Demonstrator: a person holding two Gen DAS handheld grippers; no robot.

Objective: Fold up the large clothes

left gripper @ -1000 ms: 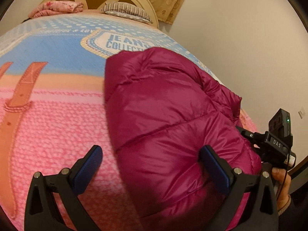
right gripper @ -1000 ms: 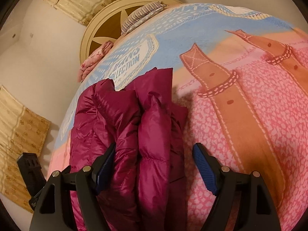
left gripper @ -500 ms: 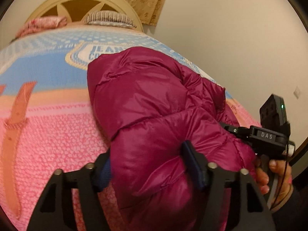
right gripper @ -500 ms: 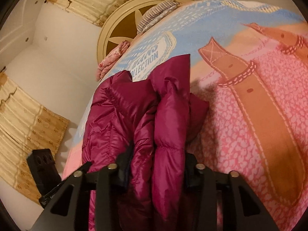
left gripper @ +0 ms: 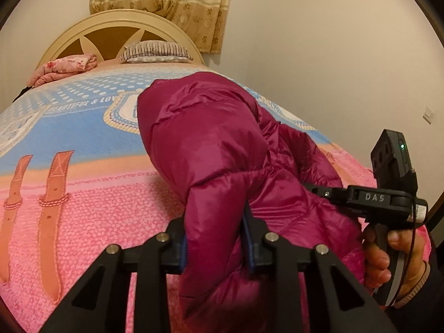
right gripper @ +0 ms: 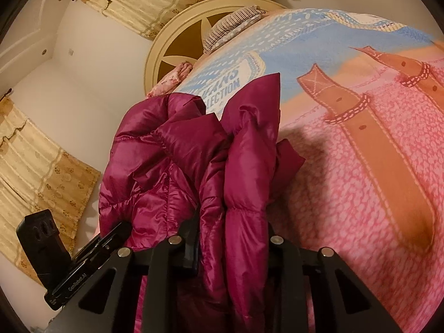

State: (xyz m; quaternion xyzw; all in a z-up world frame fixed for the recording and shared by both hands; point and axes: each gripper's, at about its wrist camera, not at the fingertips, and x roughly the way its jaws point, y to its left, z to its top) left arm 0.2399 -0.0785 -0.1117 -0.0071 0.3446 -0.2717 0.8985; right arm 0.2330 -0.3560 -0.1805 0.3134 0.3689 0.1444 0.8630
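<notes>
Both claws have clamped onto the magenta puffer jacket [left gripper: 216, 149] since a second ago: left claw [left gripper: 216, 238], right claw [right gripper: 231, 238] (marked "DAS"), beside the bedspread [right gripper: 360, 166]'s "COLLECTION" print.

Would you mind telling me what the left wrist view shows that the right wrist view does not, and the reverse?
Only the left wrist view shows the person's right hand on its handle and a wall switch. Only the right wrist view shows the ceiling corner and a second curtain. Both show the magenta puffer jacket clamped by that view's gripper, left gripper and right gripper, plus the bedspread, headboard and striped pillow.
</notes>
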